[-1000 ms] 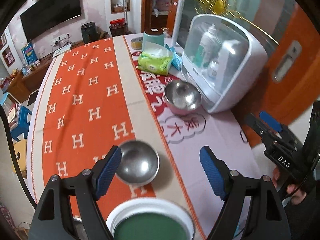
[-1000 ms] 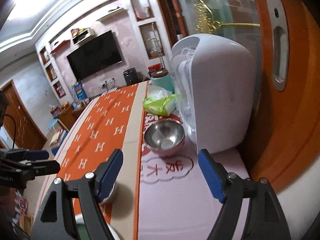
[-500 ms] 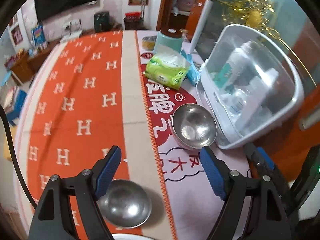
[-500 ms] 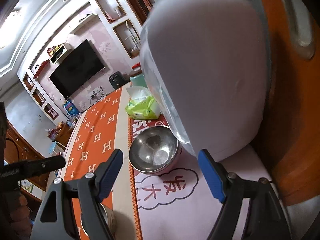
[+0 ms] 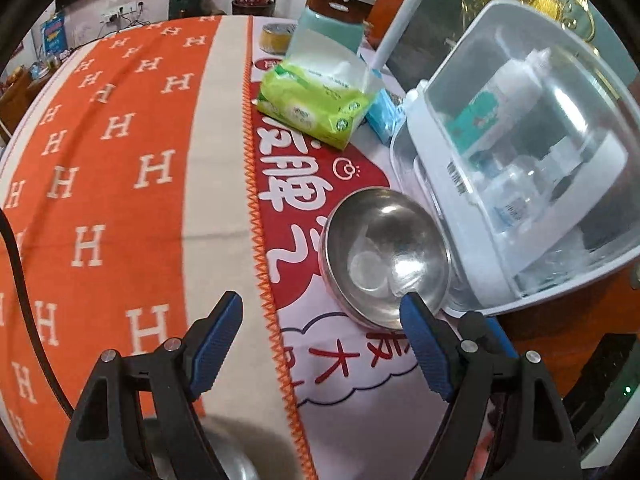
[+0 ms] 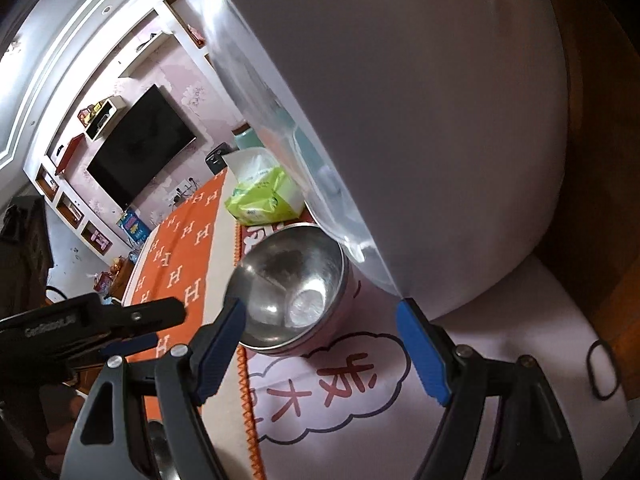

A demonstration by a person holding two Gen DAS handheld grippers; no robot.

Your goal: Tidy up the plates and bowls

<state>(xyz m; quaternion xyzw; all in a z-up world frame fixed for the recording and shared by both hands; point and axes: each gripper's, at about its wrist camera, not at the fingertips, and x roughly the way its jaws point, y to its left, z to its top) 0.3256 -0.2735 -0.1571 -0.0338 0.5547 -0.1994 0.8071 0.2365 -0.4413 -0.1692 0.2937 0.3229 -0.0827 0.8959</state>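
Steel bowl is the thing to watch here, parked right up against the white cabinet on the pale mat, with the green wipes pack a bit beyond it. Compared with a second ago both cameras have swung in a lot: back then the left gripper was hovering over a second, smaller bowl on the orange cloth with a white plate below it, and now that smaller bowl is just a grey sliver at the bottom edge and the plate is out of view. The right gripper has closed in too, so the cabinet wall fills most of its view and the bowl sits just past its left finger. Both sets of tongs are wide apart with nothing between them, so nothing's been picked up yet. My read is the person skipped the small bowl for now and both hands are lining up on the one beside the cabinet, probably to grab it by the rim. Tricky bit: it's practically touching the cabinet base, so the far side has little room for a finger, and shiny steel is slippery.
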